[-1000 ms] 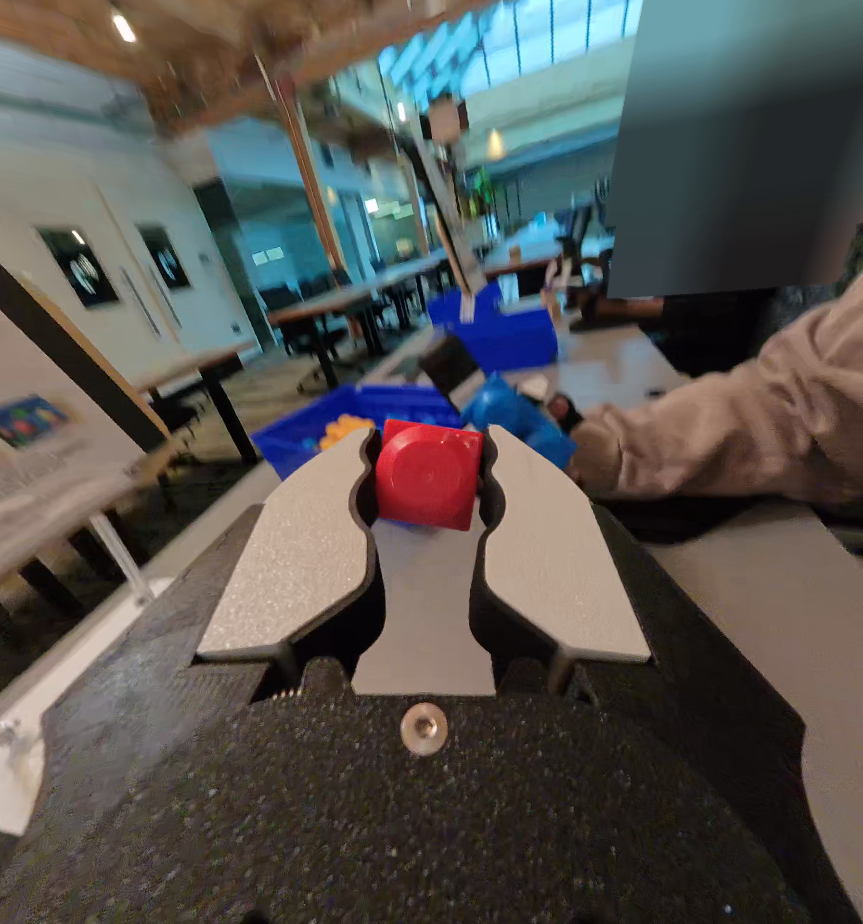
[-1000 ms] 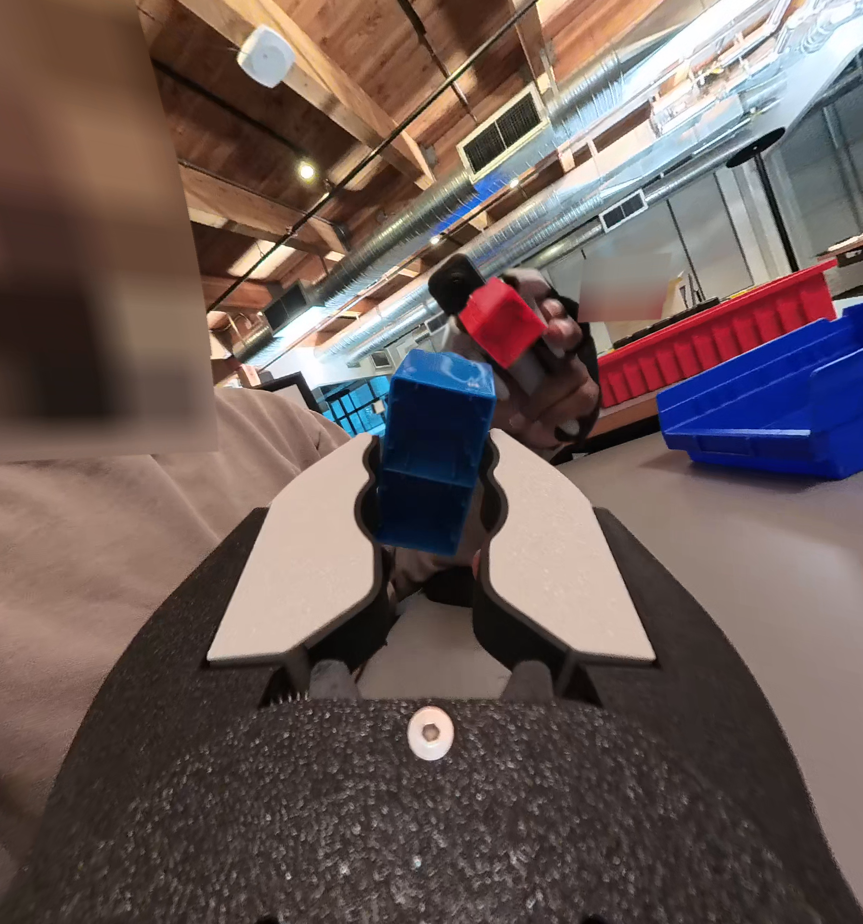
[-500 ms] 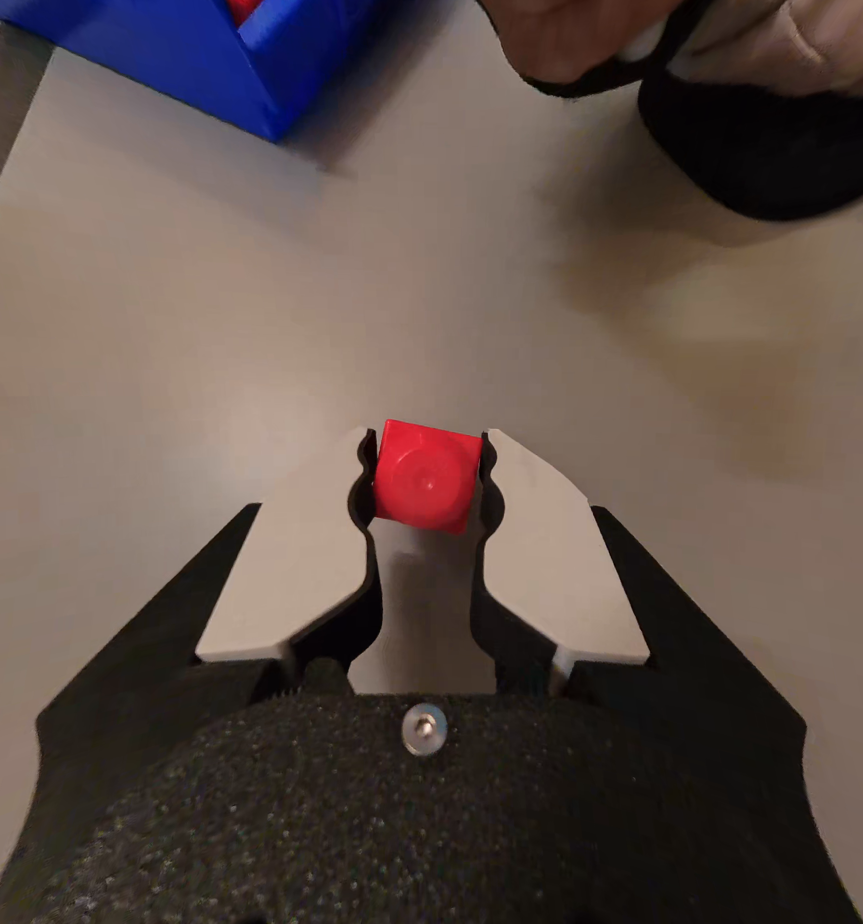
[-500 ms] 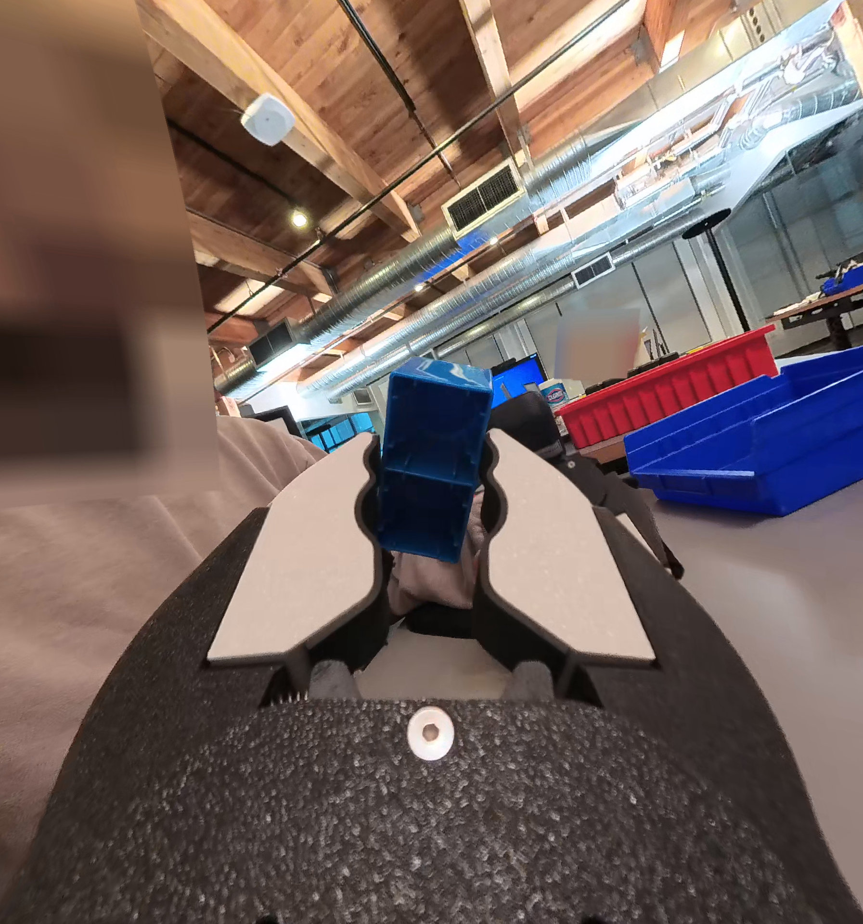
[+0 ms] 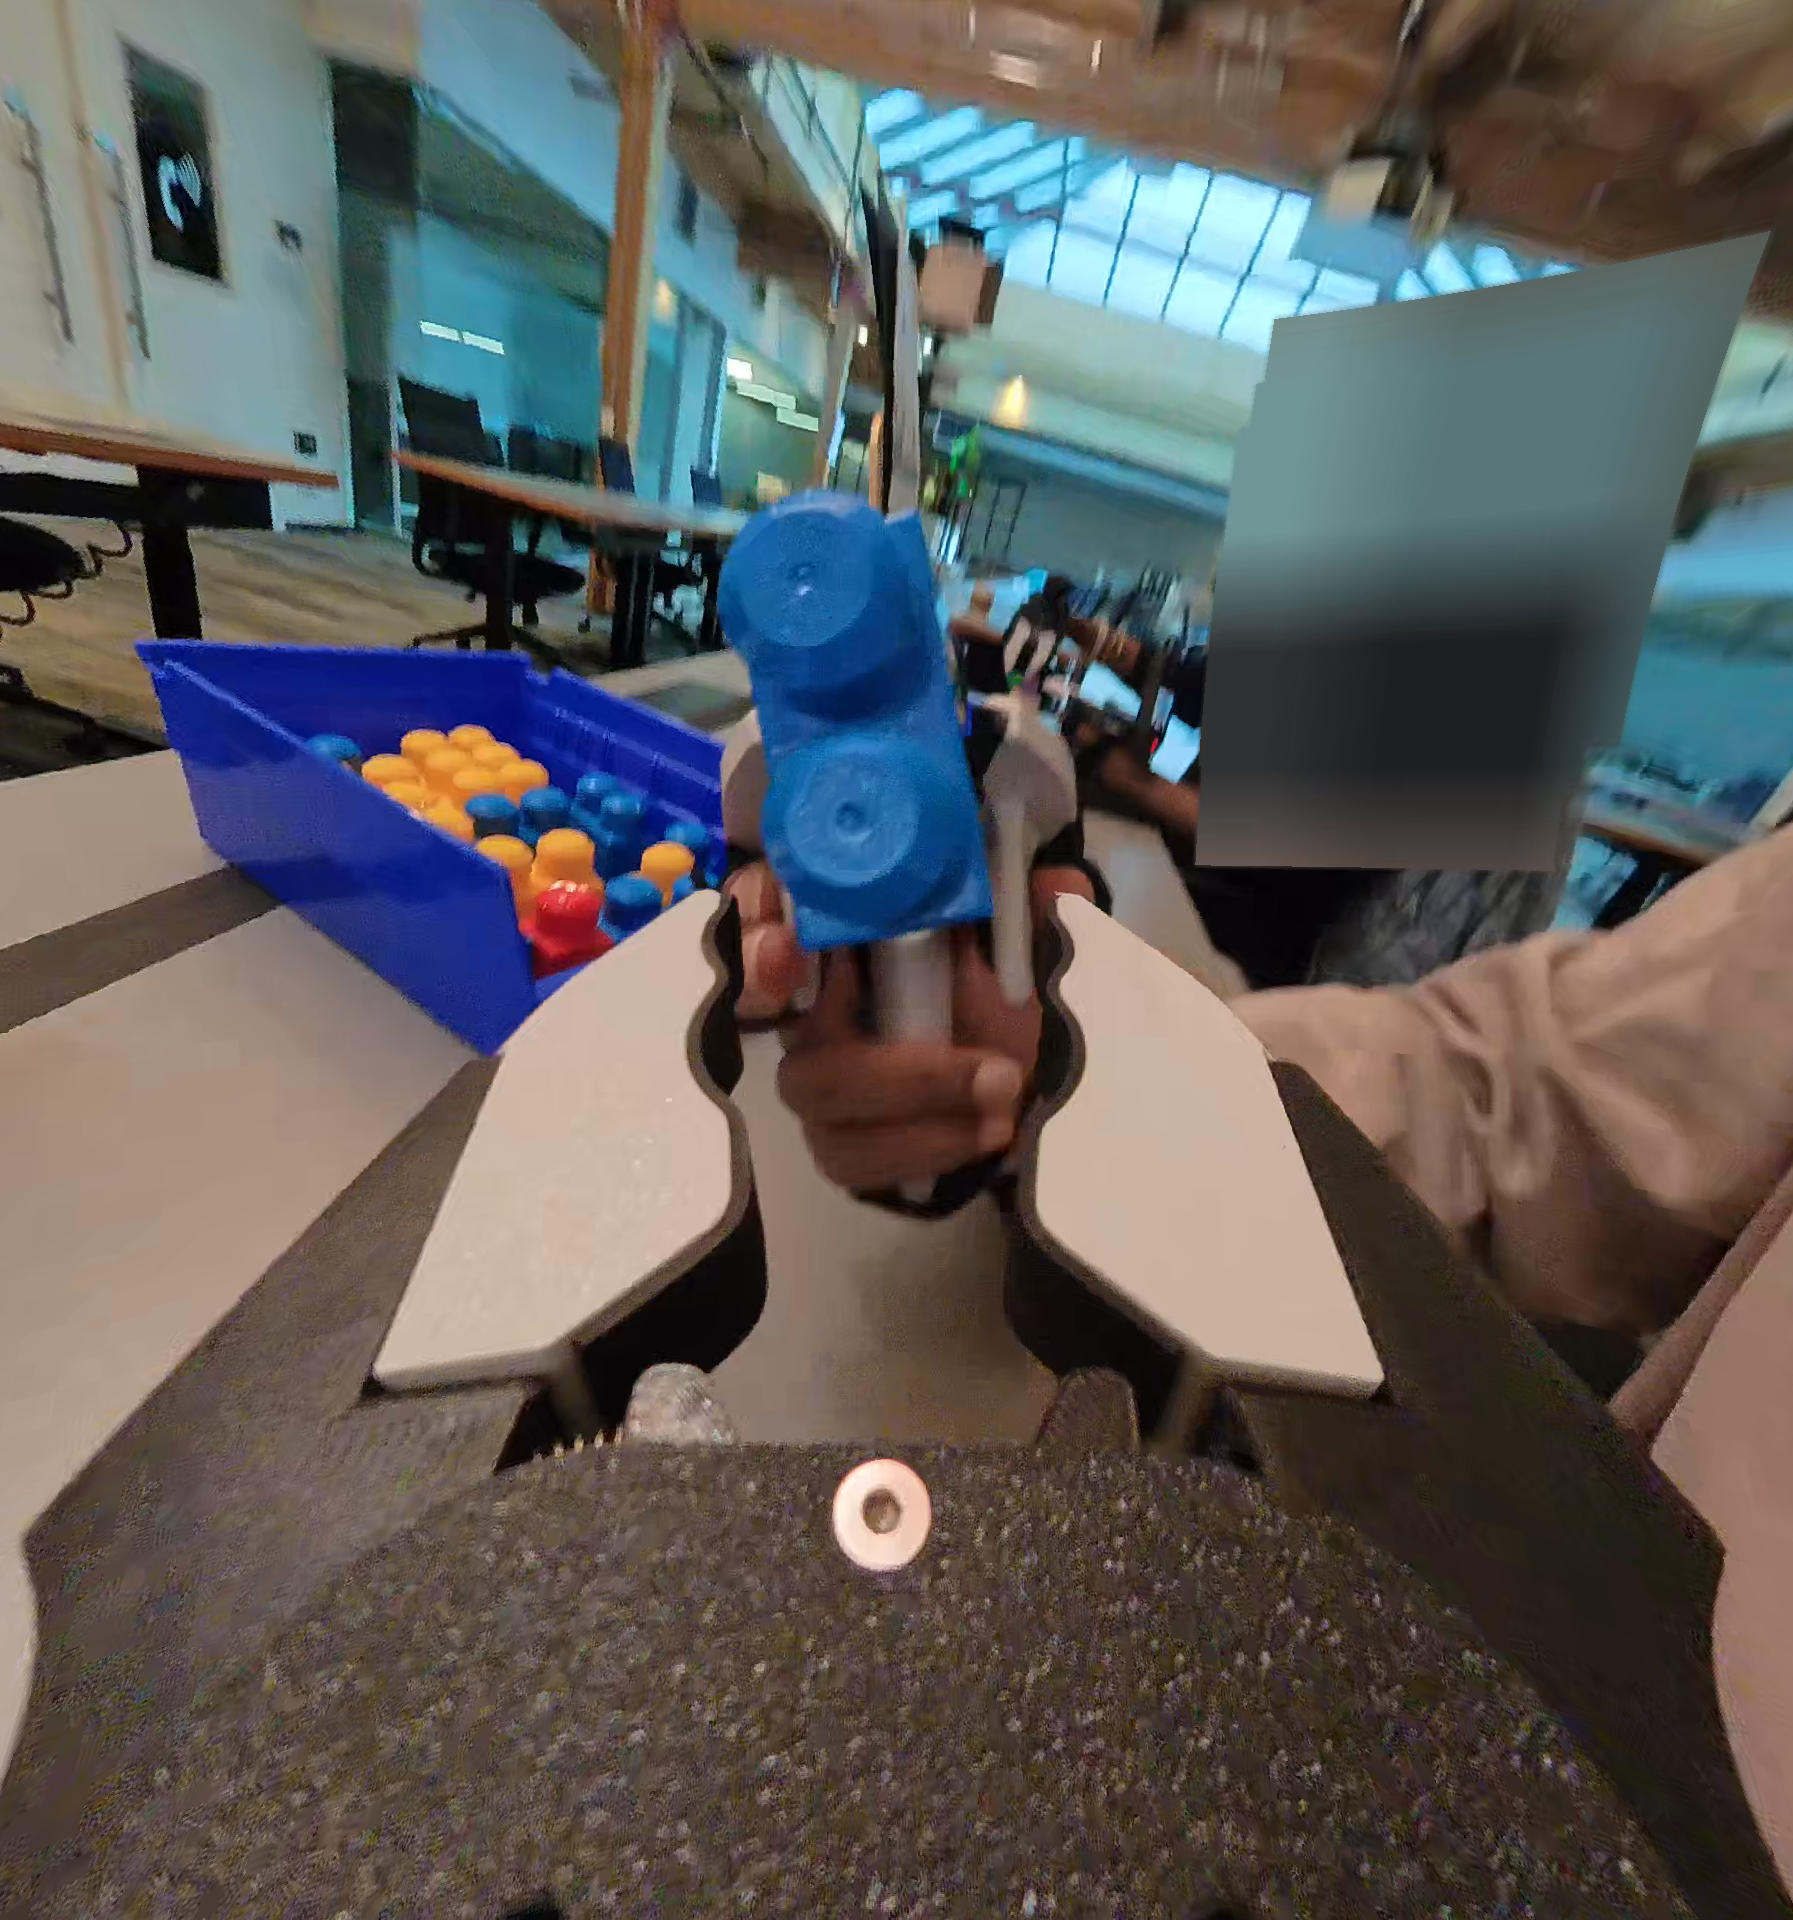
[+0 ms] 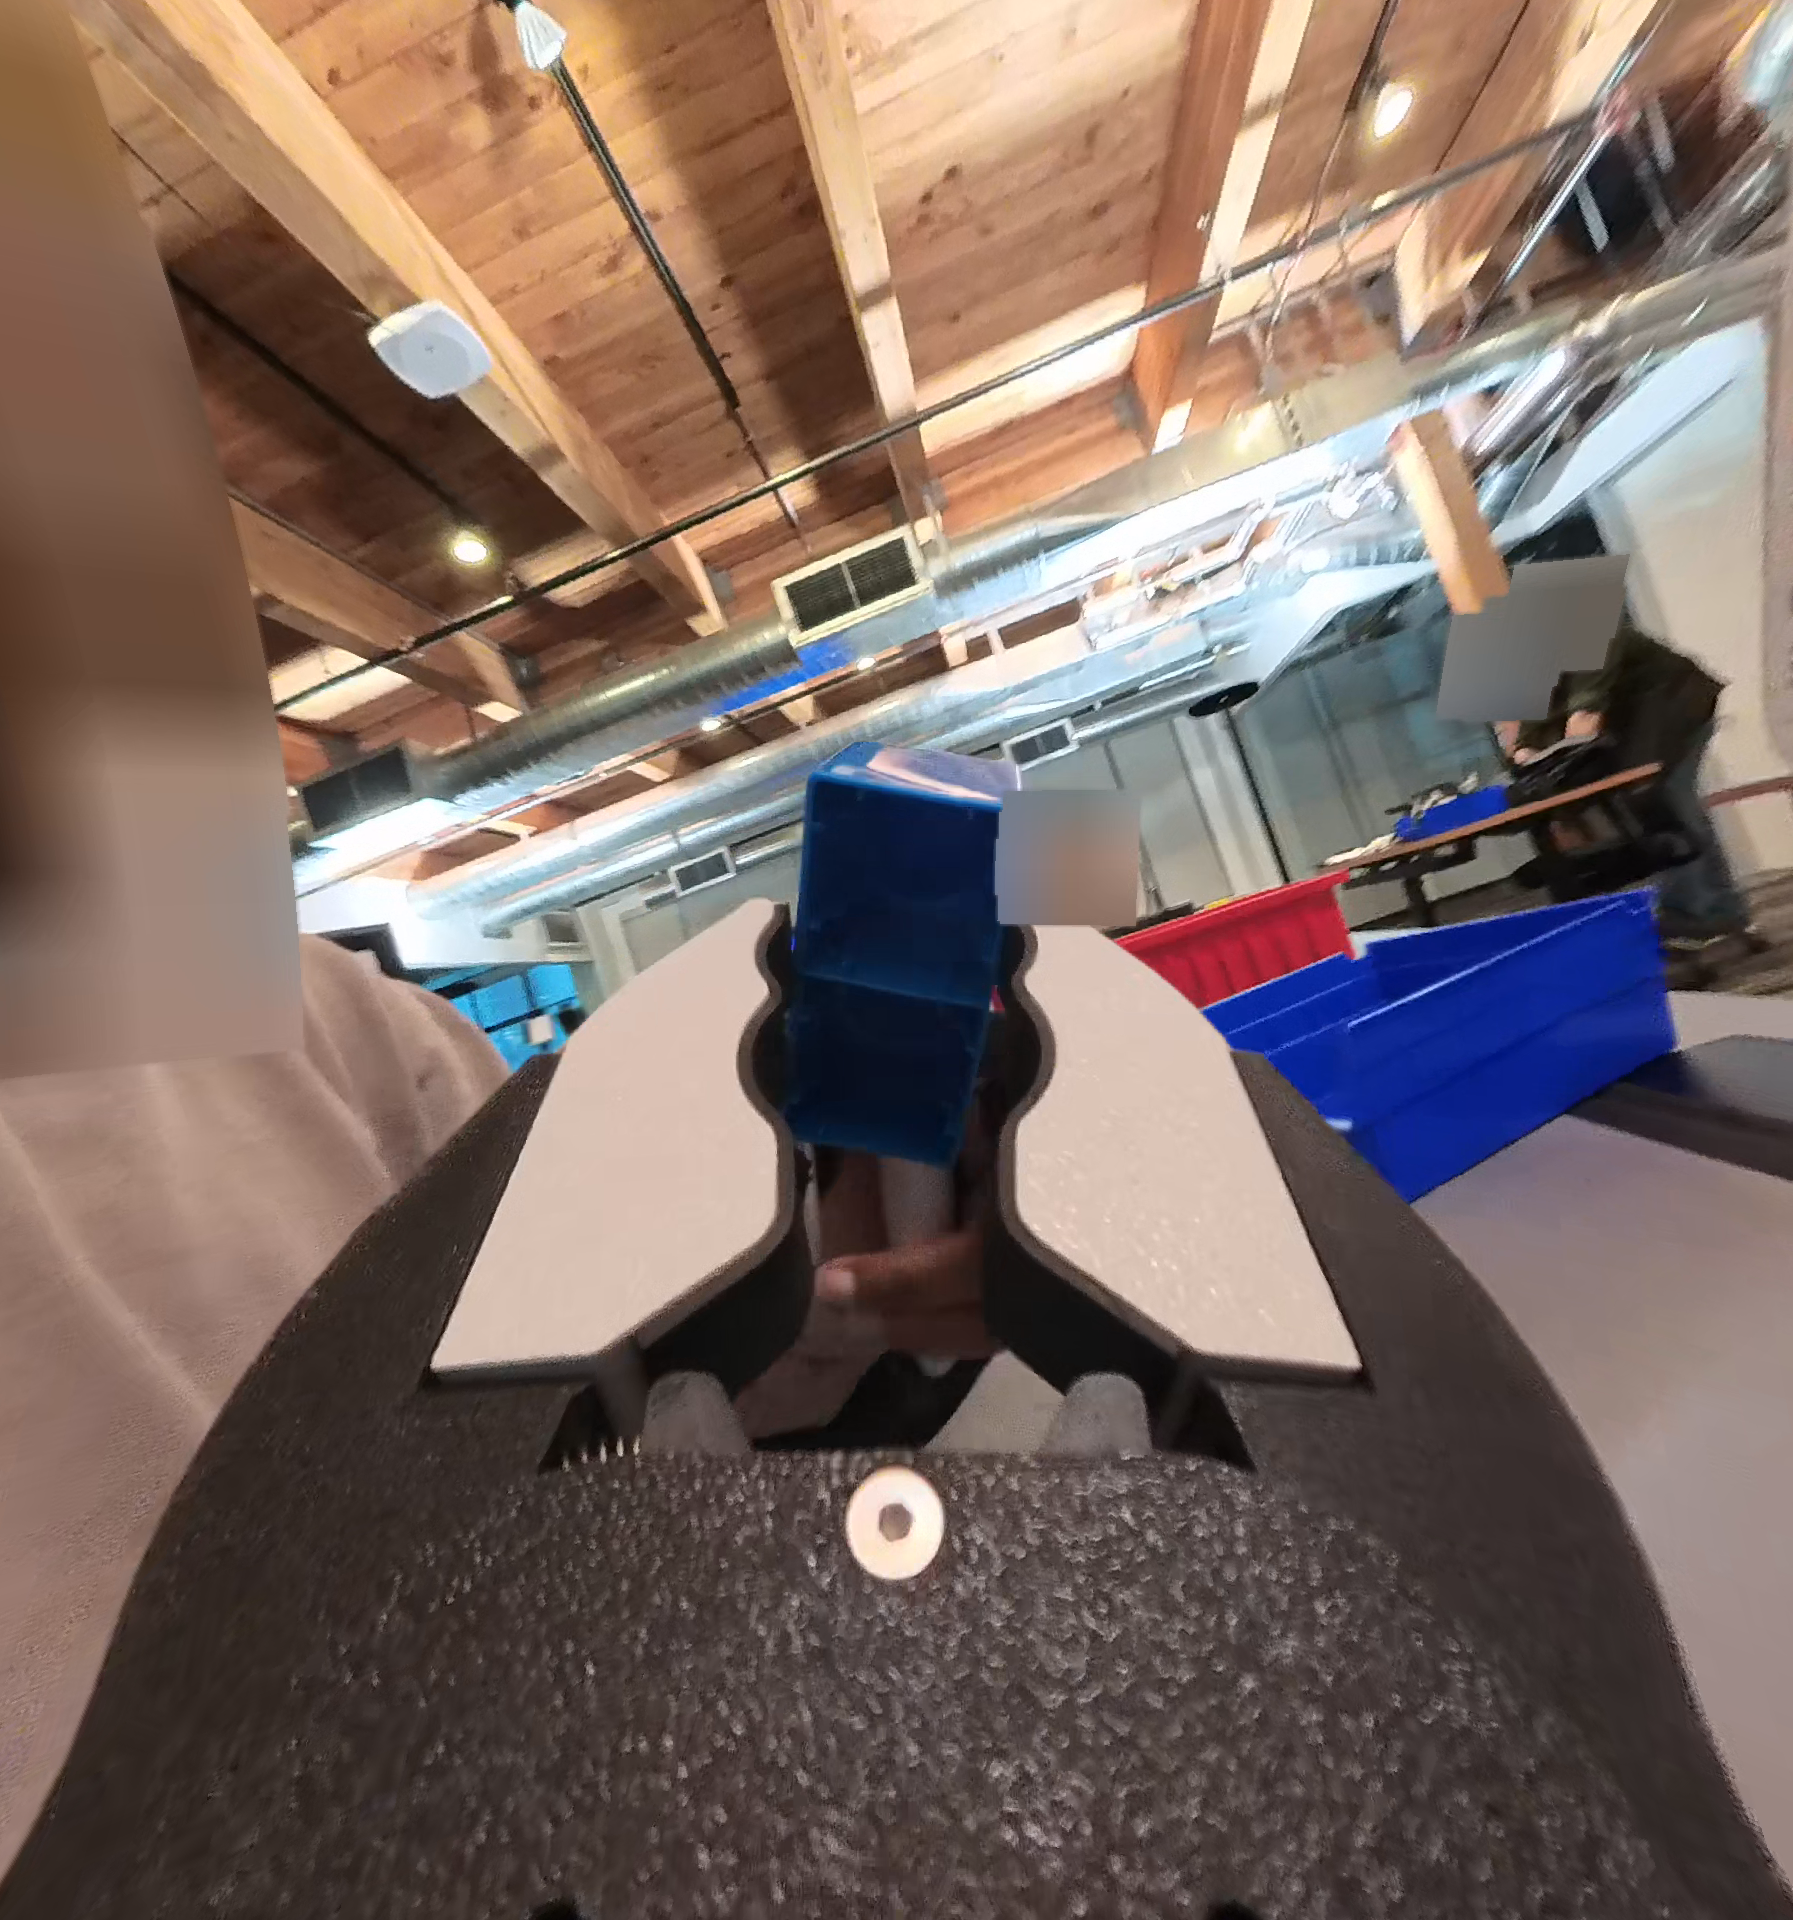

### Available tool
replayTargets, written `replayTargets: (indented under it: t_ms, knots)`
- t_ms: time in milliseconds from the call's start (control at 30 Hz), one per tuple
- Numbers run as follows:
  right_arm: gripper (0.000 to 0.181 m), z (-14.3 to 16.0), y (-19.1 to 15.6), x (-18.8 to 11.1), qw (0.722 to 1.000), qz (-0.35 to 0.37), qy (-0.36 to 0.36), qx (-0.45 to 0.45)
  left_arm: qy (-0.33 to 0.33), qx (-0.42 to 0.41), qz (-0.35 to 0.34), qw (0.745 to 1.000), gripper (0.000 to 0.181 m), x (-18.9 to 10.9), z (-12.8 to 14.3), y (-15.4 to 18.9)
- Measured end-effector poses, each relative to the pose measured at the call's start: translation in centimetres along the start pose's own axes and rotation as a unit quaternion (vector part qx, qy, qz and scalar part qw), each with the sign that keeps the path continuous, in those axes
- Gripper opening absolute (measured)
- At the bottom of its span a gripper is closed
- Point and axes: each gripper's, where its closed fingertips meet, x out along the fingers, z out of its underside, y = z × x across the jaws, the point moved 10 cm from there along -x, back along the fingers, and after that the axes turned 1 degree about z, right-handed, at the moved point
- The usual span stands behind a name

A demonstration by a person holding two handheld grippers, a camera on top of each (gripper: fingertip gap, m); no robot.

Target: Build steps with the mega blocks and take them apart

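My left gripper (image 5: 887, 961) is open and empty, raised above the grey table (image 5: 144, 1143). Just beyond it a hand holds my right gripper, whose grey fingers (image 5: 1011, 894) grip a blue two-stud mega block (image 5: 850, 727) with its studs facing the left wrist camera. In the right wrist view my right gripper (image 6: 894, 925) is shut on this blue block (image 6: 902, 862), whose hollow underside faces the camera; it is tilted up toward the ceiling. The red block is not in view.
A blue bin (image 5: 352, 831) with several orange, blue and red blocks stands on the table to the left. Another blue bin (image 6: 1494, 1018) and a red bin (image 6: 1245, 945) stand at the right. A beige sleeve (image 5: 1494, 1091) reaches in from the right. My left and right fingertips are right by each other.
My left gripper pointed down at the table with the red block, let it go, opened, and swung back up to face the right gripper. The right gripper still holds the blue block.
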Motion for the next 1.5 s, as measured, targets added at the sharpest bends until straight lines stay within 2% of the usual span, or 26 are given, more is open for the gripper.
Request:
replayTargets:
  t_ms: [100,167,267,333,400,467,633,700,767,833,933,1033,1100,1200,1367,1500]
  knots:
    - [0.037,0.3,-0.2,0.4,0.999,0.024,0.012,-0.03,0.049,-0.038,-0.001,0.998,0.047,0.2,-0.4,0.3]
    - [0.037,0.4,-0.3,0.5,0.998,0.032,-0.001,-0.049,0.058,-0.029,-0.022,0.998,0.035,-0.3,-0.5,0.0]
    - [0.037,0.5,-0.2,0.5,0.996,0.036,-0.047,-0.07,0.012,0.017,-0.025,0.999,0.035,-1.0,-0.9,-0.2]
    - [0.037,0.5,-0.2,0.4,0.985,0.042,-0.134,-0.1,-0.032,0.068,-0.025,0.997,0.035,-1.7,-1.4,-0.3]
    - [0.038,0.5,-0.2,0.2,0.955,0.059,-0.253,-0.141,-0.101,0.123,-0.031,0.987,0.036,-2.3,-1.6,-0.2]
    - [0.042,0.1,-0.5,-0.3,0.926,0.08,-0.322,-0.181,-0.171,0.181,-0.051,0.967,0.036,-2.7,-1.6,-0.2]
    - [0.047,0.5,-1.4,0.2,0.871,0.105,-0.413,-0.246,-0.321,0.252,-0.058,0.911,0.036,-2.5,0.6,-0.1]
    - [0.044,1.4,-1.5,0.6,0.847,0.106,-0.451,-0.262,-0.35,0.265,-0.054,0.897,0.035,-2.1,1.6,0.0]
    - [0.03,2.2,-1.5,0.7,0.826,0.111,-0.479,-0.274,-0.37,0.276,-0.058,0.885,0.035,-1.8,2.2,0.0]
    - [0.028,2.7,-1.4,0.7,0.813,0.113,-0.496,-0.282,-0.382,0.284,-0.062,0.877,0.035,-1.7,2.6,-0.1]
    - [0.028,2.6,-1.4,0.8,0.805,0.12,-0.503,-0.291,-0.359,0.284,-0.066,0.887,0.035,-1.8,2.6,-0.4]
    - [0.028,1.3,-1.5,0.7,0.815,0.135,-0.48,-0.297,-0.276,0.278,-0.082,0.917,0.039,-1.9,2.1,-1.0]
    - [0.028,-0.5,-1.6,0.4,0.828,0.151,-0.45,-0.299,-0.206,0.269,-0.111,0.934,0.038,-1.9,1.8,-1.5]
    - [0.028,-4.8,-1.8,-0.3,0.827,0.217,-0.391,-0.341,-0.129,0.26,-0.167,0.942,0.033,-2.3,1.8,-2.5]
    - [0.028,-13.9,-0.8,-2.6,0.784,0.39,-0.313,-0.366,-0.056,0.213,-0.214,0.952,0.026,-3.1,1.8,-3.7]
    - [0.028,-20.2,1.8,-5.3,0.721,0.522,-0.292,-0.351,-0.013,0.192,-0.252,0.948,0.011,-3.9,1.7,-4.4]
